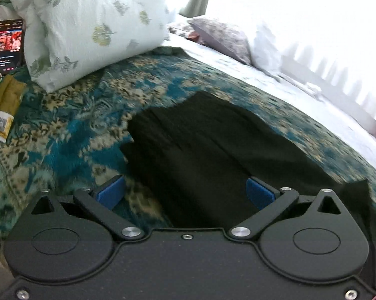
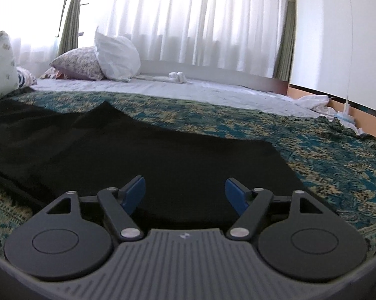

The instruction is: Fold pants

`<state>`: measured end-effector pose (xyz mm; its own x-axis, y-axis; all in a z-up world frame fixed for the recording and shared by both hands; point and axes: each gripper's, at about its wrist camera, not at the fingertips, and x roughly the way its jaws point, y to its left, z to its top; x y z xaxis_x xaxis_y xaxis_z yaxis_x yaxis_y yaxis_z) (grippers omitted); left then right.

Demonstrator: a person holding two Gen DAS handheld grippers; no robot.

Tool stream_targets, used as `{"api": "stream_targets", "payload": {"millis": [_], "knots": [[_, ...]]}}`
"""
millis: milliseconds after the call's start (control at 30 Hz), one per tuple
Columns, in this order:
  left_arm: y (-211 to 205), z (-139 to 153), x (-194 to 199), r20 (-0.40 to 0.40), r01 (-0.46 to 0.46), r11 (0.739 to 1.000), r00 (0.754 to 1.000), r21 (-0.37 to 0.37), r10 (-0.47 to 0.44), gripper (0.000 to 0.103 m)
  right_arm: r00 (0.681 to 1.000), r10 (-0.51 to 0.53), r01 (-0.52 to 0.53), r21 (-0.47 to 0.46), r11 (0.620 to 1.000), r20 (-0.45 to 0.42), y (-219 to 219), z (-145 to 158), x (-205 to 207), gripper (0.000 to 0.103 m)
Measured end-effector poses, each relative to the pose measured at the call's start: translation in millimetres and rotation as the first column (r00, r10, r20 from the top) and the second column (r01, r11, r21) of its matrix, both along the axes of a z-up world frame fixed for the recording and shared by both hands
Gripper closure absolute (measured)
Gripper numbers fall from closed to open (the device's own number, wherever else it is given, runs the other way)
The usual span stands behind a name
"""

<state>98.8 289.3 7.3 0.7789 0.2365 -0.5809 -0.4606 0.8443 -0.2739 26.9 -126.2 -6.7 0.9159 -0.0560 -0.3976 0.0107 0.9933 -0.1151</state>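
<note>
Left gripper (image 1: 185, 192): jaws spread wide, empty, over the near-left edge of the black soft fabric pants (image 1: 213, 150). Right gripper (image 2: 185, 195): open, empty, above the same pants (image 2: 138, 155). Pants lie flat on the teal-and-cream patterned bedspread (image 1: 75, 125), stretching away from both grippers.

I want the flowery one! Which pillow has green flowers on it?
The big white pillow beside the phone. The small pillow behind it has a greyish-purple pattern, and the one by the curtain is plain white.
</note>
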Motion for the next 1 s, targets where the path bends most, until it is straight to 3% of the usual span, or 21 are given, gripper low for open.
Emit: {"api": "stream_targets", "payload": {"millis": [300, 367, 433, 500, 567, 633, 700, 800, 867, 1000], "knots": [[15.8, -5.0, 35.0, 0.002, -0.054, 0.998, 0.999, -0.032, 0.054, 0.002, 1.000, 0.003, -0.003, 0.022, 1.000, -0.013, -1.7, -6.5, 0.1, 0.020], [16.5, -4.4, 36.1, 0.017, -0.075, 0.996, 0.997, -0.037, 0.076, 0.021, 1.000, 0.007, -0.006, 0.025, 1.000, -0.014, -2.7, -6.4, 1.1, 0.020], [14.7, 0.1, 31.5, 0.026, -0.173, 0.985, 0.984, -0.019, 0.174, 0.074, 1.000, 0.012, -0.011, 0.033, 0.999, -0.015, -5.8, -5.2, 2.6, 0.020], [9.1, 9.1, 21.8, 0.103, -0.207, 0.978, 0.973, -0.025, 0.208, 0.084, 1.000, 0.012, -0.011, 0.042, 0.999, -0.016, -8.3, -3.6, 2.7, 0.020], [-8.8, 23.7, 16.5, 0.166, -0.196, 0.980, 0.968, 0.045, 0.186, 0.086, 1.000, 0.013, -0.012, 0.051, 0.999, -0.018, -11.9, -1.2, 1.8, 0.020], [-40.1, 44.7, 14.0, 0.224, -0.133, 0.979, 0.970, 0.156, 0.096, 0.086, 1.000, 0.020, -0.018, 0.067, 0.998, -0.024, -17.8, 3.1, 0.0, 0.020], [-72.0, 65.8, 13.4, 0.265, -0.040, 0.976, 0.964, 0.212, -0.018, 0.086, 0.999, 0.026, -0.022, 0.085, 0.996, -0.041, -25.9, 9.7, -0.3, 0.022], [-135.3, 95.3, 14.0, 0.295, 0.125, 0.948, 0.931, 0.294, -0.215, 0.086, 0.998, 0.010, -0.002, 0.122, 0.993, -0.068, -44.6, 21.8, 0.4, 0.028], [-183.2, 106.9, 14.5, 0.286, 0.259, 0.904, 0.887, 0.339, -0.362, 0.085, 0.998, -0.019, 0.030, 0.161, 0.987, -0.065, -62.2, 31.2, -2.5, 0.030], [-283.6, 99.5, 19.3, 0.185, 0.541, 0.765, 0.761, 0.350, -0.622, 0.084, 0.995, -0.100, 0.103, 0.217, 0.971, -0.023, -99.4, 46.6, -17.4, 0.031]]}}
